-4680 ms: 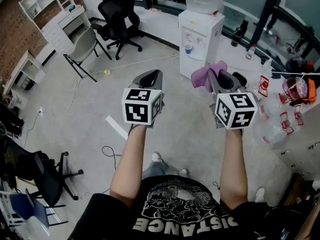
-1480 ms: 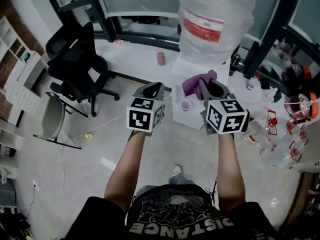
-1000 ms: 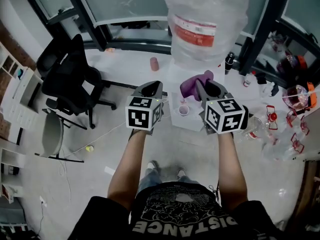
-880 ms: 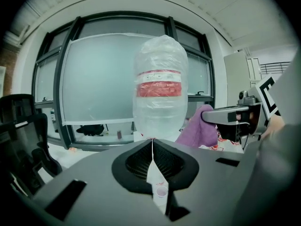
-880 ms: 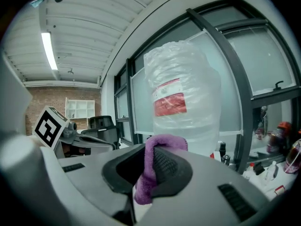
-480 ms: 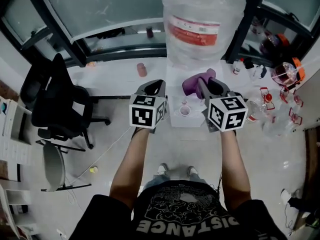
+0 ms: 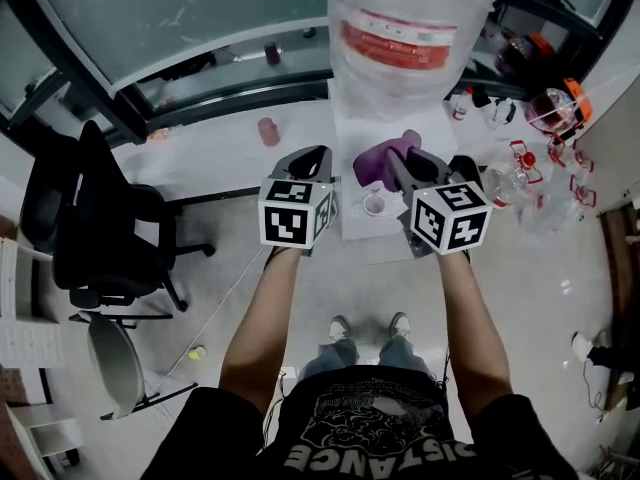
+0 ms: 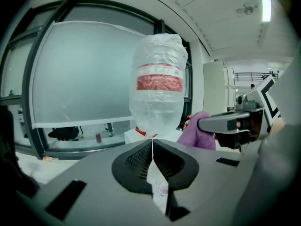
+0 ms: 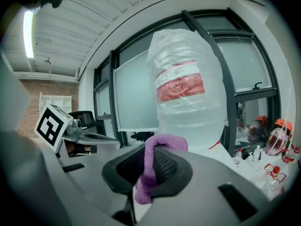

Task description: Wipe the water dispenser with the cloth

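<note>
While clamping the purple cloth [image 7: 376,165] in the right gripper [image 7: 398,160] just before the water dispenser [image 7: 346,136], press flat onto its top, sweeping evenly; hold the left gripper [image 7: 318,154], closed on nothing, aside.

The dispenser [image 7: 353,213] is a white cabinet standing upright at the far side of the floor, in front of the glass wall. Its taps are on the near face, with a small round cup below them. On top sits a big clear bottle [image 7: 410,38], upside down, crinkled, with a red label band. The cloth [image 7: 383,161] is purple and soft. It is pinched between the jaws of the right gripper [image 9: 146,173], folded over their tips with one end hanging down, just in front of the dispenser's upper front.
</note>
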`<state>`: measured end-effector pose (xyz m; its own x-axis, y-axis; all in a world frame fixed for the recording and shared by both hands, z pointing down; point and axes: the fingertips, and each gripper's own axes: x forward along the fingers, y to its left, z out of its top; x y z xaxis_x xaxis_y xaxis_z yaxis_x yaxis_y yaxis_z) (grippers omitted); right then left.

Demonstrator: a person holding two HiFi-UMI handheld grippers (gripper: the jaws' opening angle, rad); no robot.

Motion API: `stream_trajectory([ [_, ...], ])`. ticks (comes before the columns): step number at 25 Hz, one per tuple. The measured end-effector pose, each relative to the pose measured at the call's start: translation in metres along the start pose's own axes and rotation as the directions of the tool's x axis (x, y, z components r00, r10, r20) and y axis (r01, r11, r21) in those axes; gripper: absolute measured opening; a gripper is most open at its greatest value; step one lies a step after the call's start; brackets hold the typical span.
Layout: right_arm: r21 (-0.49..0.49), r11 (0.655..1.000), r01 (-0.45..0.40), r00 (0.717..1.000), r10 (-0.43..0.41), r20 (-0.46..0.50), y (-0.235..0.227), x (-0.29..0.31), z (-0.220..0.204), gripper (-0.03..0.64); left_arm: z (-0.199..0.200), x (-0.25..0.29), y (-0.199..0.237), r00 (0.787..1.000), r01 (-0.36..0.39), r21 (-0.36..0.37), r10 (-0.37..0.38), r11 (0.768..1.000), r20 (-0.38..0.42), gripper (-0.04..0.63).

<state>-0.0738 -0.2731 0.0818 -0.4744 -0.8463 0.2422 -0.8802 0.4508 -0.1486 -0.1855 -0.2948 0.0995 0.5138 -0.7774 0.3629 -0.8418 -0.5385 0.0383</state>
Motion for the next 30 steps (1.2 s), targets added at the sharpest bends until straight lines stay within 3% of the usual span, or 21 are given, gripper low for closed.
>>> stream_trajectory([
  [11, 0.111, 0.994, 0.001, 0.999, 0.003, -0.043, 0.014, 0.059, -0.069, 0.032, -0.056, 0.023, 0.008, 0.996, 0.051, -0.002, -0.051, 0.999, -0.078, 0.026],
  [21, 0.162, 0.983, -0.087, 0.993, 0.098, -0.061, 0.004, 0.087, -0.119, 0.032, -0.086, 0.049, -0.001, 0.995, -0.025, -0.017, 0.023, 1.000, -0.098, 0.026],
  [30, 0.175, 0.976, -0.133, 0.989, 0.142, -0.040, -0.020, 0.084, -0.123, 0.032, -0.099, 0.061, -0.029, 0.991, -0.069, -0.012, 0.067, 0.998, -0.120, 0.026],
])
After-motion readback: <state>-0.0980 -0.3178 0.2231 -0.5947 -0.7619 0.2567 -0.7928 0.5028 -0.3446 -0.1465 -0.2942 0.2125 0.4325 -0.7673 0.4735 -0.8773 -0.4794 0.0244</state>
